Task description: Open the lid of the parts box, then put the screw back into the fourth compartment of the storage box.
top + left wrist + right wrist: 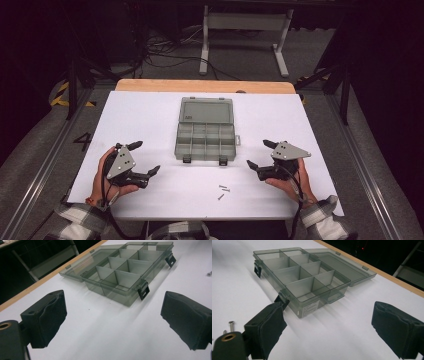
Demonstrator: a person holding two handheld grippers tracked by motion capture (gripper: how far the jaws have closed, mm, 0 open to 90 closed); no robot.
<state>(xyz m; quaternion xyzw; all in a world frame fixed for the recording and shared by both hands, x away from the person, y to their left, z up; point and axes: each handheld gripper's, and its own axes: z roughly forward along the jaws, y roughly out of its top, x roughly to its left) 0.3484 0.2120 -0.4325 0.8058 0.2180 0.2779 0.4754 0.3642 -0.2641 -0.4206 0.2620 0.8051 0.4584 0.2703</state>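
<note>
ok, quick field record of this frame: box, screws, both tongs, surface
box: grey see-through organizer box, lid open and lying flat toward the far edge, compartments look empty
latches: two dark latches on the near wall, undone
screws: a few small screws loose on the sheet, near side of the box, toward the right
left tongs: left tongs open, nothing between the jaws
right tongs: right tongs open, nothing between the jaws
surface: white sheet on a wooden table
</note>
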